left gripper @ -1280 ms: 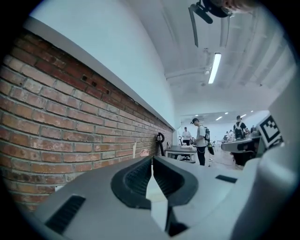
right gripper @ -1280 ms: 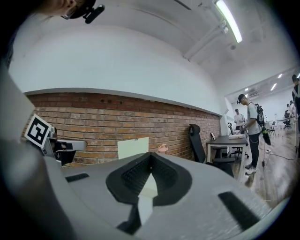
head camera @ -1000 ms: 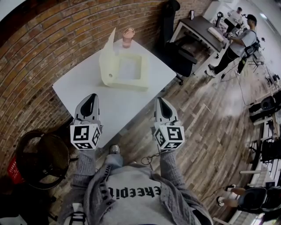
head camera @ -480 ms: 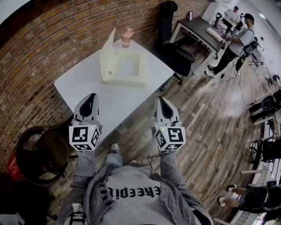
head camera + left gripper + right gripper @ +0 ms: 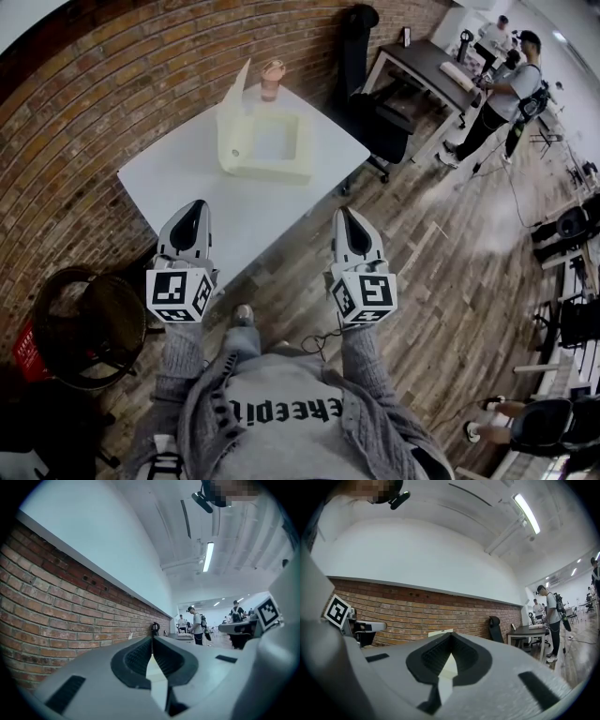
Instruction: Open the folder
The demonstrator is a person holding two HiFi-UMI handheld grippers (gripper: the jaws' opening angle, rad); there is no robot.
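Cream folder [image 5: 267, 141] unmoved; left hand-held gripper [image 5: 193, 208] and right hand-held gripper [image 5: 346, 215] stay closed.

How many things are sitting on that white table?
2: a pale folder near the table's far side, and a pink cup just beyond it at the far corner.

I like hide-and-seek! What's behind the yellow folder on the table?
A pink cup stands just behind the folder, near the table's far edge. The folder's raised flap hides the bit of table behind it.
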